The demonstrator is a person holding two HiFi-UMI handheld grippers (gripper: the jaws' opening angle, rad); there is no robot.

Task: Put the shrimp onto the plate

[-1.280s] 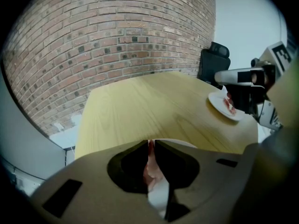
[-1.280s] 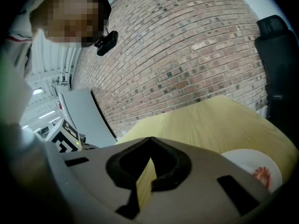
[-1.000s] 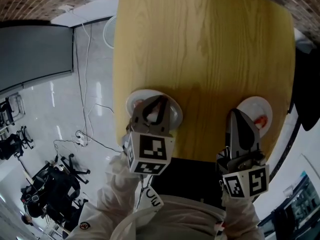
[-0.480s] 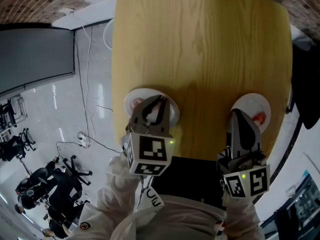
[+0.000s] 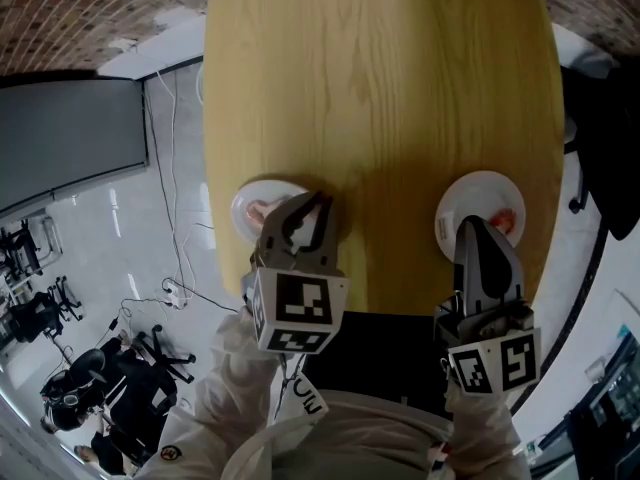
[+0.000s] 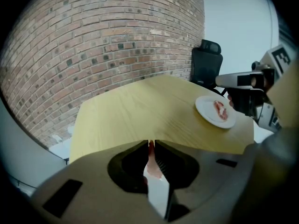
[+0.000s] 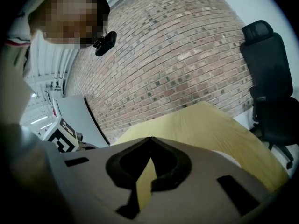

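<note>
Two white plates on the wooden bench (image 5: 380, 88), both near its front edge and well apart. Over the left plate (image 5: 247, 198), the left gripper (image 5: 318, 200), jaws drawn in to a narrow slit and pinching a pink shrimp (image 6: 150, 158), red toward the tips, with white plate showing just below it in the left gripper view. Beside that gripper on the same plate, a pale pink piece (image 5: 258, 211), too small to identify. Over the near rim of the right plate (image 5: 458, 200), the right gripper (image 5: 470, 224), jaws pressed together at the tips with nothing between them, only bench visible through the gap behind. On the right plate, a second shrimp (image 5: 503, 221), reddish, lying toward its right side. Beyond the bench, a brick wall (image 6: 107, 45) and a black chair (image 6: 205, 62).
</note>
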